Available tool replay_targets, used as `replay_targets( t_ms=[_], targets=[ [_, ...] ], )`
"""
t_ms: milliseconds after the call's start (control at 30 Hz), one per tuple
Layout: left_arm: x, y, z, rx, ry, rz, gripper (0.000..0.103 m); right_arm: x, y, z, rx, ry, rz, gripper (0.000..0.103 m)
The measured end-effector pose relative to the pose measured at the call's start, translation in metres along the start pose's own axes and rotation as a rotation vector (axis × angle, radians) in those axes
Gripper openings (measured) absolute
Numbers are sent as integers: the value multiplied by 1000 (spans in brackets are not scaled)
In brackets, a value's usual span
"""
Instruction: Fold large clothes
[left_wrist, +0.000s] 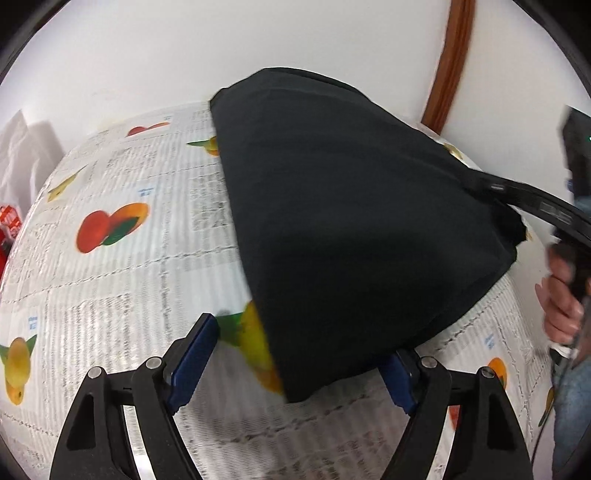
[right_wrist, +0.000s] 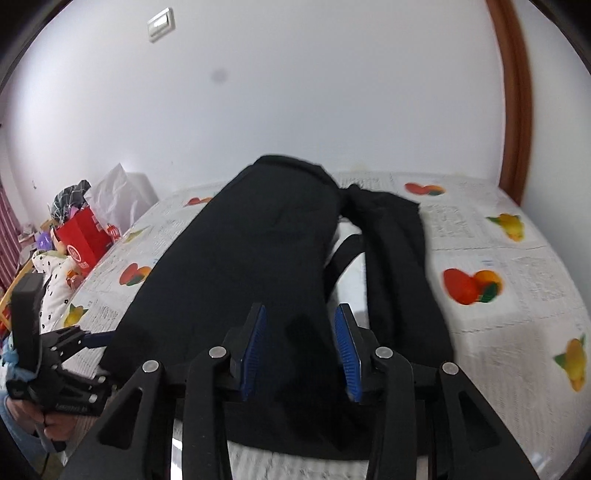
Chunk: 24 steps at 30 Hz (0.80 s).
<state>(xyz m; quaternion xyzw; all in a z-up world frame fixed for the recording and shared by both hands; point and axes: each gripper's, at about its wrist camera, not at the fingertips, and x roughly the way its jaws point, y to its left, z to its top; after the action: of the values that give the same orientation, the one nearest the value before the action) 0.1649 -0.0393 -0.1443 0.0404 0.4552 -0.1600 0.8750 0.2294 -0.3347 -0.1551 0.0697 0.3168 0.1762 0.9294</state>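
Black garment (right_wrist: 236, 266) sleeve at 1 o'clock is shown only in right view. Left tool (left_wrist: 295, 365) open; right tool (right_wrist: 300, 349) open over hem. Bedsheet (left_wrist: 110, 258) bare at 9 o'clock.

right hand-held gripper (right_wrist: 299, 343): jaws apart | straddling black garment (right_wrist: 236, 266) | fruit-print cloth (right_wrist: 517, 295)

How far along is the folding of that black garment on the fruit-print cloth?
Partly done, it seems. The black fabric garment already lies doubled into a long strip on the fruit-print cloth, with a second bunched strip beside it. In hand: the right tongs straddle its near edge, open; the left tongs are open at its other corner. Left: probably folding it shorter.
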Motion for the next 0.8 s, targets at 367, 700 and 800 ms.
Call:
replay_targets(
  t_ms=[367,700,800],
  targets=[
    [10,-19,1,56,-9,87,83,-14,-16,17,88,-121,197,3],
    [8,-19,-1,62,-7,94,83,-18,-34,-4,143,-132,-18,3],
    [9,-20,-2,64,-6,96,83,-20,-35,-7,153,-149,-50,3]
  ],
)
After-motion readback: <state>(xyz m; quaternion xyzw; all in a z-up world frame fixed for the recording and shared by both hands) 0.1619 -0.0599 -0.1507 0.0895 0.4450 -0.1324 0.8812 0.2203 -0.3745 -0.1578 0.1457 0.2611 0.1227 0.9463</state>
